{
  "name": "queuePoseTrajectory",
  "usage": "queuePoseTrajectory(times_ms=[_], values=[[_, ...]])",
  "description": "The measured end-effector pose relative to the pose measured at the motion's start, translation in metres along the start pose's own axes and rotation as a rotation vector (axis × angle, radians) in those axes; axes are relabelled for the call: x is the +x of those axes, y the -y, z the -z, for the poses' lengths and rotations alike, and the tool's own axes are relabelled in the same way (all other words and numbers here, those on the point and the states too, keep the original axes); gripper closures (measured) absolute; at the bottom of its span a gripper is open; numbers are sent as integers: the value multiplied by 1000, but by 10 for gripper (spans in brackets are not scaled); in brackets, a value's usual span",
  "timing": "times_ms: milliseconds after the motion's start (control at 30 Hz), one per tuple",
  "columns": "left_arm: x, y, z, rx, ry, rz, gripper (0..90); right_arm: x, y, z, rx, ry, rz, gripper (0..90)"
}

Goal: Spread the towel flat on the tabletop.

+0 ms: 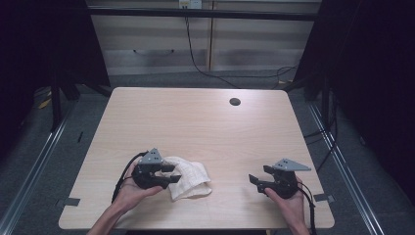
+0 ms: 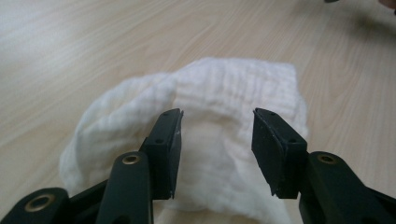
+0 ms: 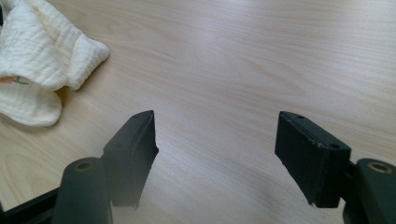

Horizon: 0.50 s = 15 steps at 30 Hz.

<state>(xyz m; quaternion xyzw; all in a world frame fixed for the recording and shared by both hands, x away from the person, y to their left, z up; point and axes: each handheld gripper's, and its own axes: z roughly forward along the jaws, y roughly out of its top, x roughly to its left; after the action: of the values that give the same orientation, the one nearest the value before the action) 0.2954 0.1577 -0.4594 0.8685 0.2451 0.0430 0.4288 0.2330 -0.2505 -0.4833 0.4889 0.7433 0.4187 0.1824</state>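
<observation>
High view is showing a crumpled white waffle-weave cloth (image 1: 190,180) lying on the pale wooden table (image 1: 195,122), towards its near-left part, at about seven o'clock from the table's middle. The left gripper (image 1: 166,175) is sitting at the cloth's nine o'clock edge, its jaws standing apart. In the left gripper view they are straddling a raised fold of the cloth (image 2: 219,140); whether the pads are already touching the fabric is hard to say from this angle. That placement is probably lining up a pinch on the bunched edge, where the fabric is thick enough to catch.

The right gripper (image 1: 257,182) is resting well apart, at three o'clock from the cloth, jaws spread wide over bare wood and gripping nothing. In the right gripper view the cloth (image 3: 42,56) is lying off at ten o'clock. It is likely waiting there so the left can seize the cloth first.
</observation>
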Motion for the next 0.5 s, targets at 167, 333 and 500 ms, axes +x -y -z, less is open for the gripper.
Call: queuePoseTrajectory(times_ms=[167, 333, 500], values=[[-19, -22, -8, -17, 37, -54, 565, 0, -1, 0, -5, 2, -3, 290], [-31, -39, -40, 32, 90, -90, 571, 0, 0, 1, -8, -1, -6, 290], [-37, -49, -55, 73, 104, -105, 609, 0, 0, 2, -10, -1, -2, 289]])
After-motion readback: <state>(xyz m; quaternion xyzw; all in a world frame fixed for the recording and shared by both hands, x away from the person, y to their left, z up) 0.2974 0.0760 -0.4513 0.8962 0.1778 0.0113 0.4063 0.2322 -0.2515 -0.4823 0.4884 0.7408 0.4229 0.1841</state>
